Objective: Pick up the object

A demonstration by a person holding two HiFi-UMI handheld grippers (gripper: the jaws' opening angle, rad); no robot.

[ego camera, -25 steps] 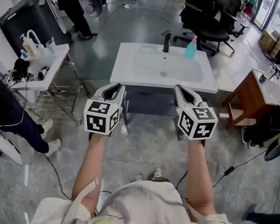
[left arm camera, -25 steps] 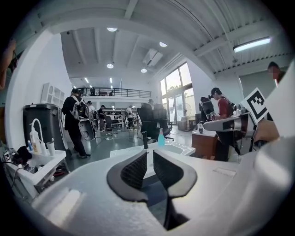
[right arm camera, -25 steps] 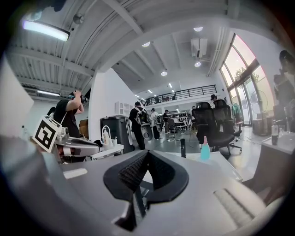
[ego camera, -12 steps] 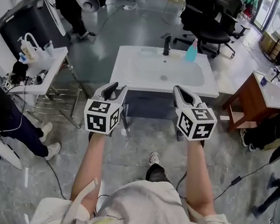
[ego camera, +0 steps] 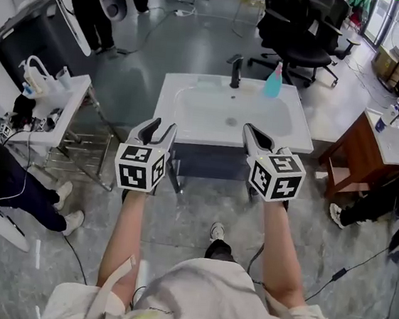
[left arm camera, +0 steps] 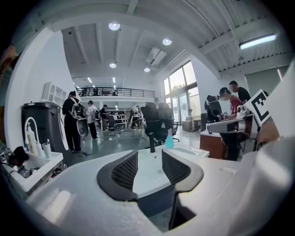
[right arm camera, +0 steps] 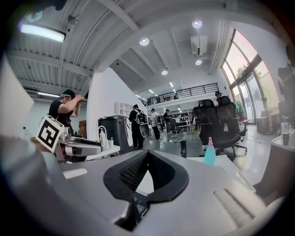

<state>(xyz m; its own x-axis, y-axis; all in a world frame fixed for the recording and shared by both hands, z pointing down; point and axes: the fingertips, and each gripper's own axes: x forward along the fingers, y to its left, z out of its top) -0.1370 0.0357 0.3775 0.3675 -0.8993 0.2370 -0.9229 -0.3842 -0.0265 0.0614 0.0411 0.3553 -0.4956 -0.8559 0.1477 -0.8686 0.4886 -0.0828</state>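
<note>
Before sink (ego camera: 299, 134), left gripper (ego camera: 163, 125) jaws just opened, empty; sink now nearer.

- I am seeing a glossy grey floor (ego camera: 199, 41) stretching ahead of the left claw (ego camera: 160, 126) and the right claw (ego camera: 251, 131).
- Black office chairs (ego camera: 299, 38) are standing well beyond both claws.
- A white side table (ego camera: 77, 98) is sitting left of the left claw, and a wooden desk (ego camera: 353, 158) is sitting right of the right claw.
- Tall windows (left arm camera: 184, 87) and round ceiling lights (left arm camera: 114, 26) are brightening the hall.
</note>
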